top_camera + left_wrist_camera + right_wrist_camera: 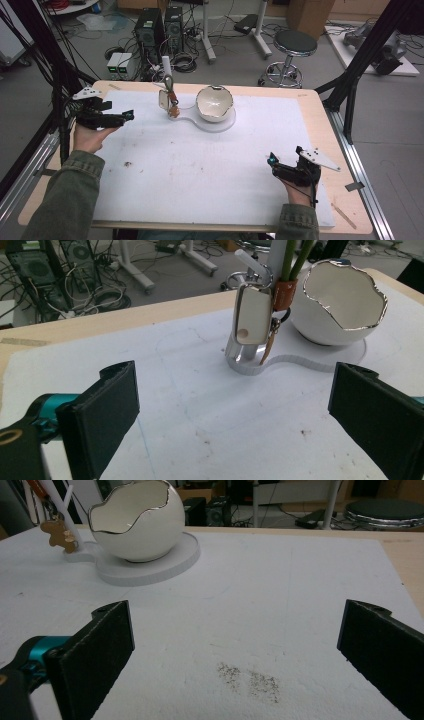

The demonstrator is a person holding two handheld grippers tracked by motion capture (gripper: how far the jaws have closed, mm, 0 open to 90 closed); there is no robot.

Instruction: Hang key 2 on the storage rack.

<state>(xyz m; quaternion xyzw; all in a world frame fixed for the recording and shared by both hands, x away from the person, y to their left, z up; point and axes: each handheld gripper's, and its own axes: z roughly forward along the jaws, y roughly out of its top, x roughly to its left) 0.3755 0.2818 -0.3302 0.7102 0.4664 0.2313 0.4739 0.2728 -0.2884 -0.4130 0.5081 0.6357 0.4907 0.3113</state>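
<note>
— So where are the two tongs right now?

— Left tongs sit at the left edge of the desk, held in the person's left hand, jaws pointing toward the middle. Right tongs are near the front right corner, over the white mat, in the right hand.

— Open or closed?

— Both wide open, jaws far apart, gripping nothing. In each gripper view the two black pads stand at opposite sides with bare mat between them.

— And the things they face?

— Toward the far middle of the mat lies a flat white stand. On its round end sits a white bowl shaped like a cracked eggshell, with a shiny jagged rim. On the narrow end rises a slanted white post, and a bunch of keys hangs from it: a white key fob, a metal ring, an orange-brown tag.

— Anything near the tongs?

— No, the keys and bowl are well apart from both. A small gingerbread-man charm dangles beside the post in the right gripper view. Dark specks mark the mat just ahead of the right tongs.
</note>
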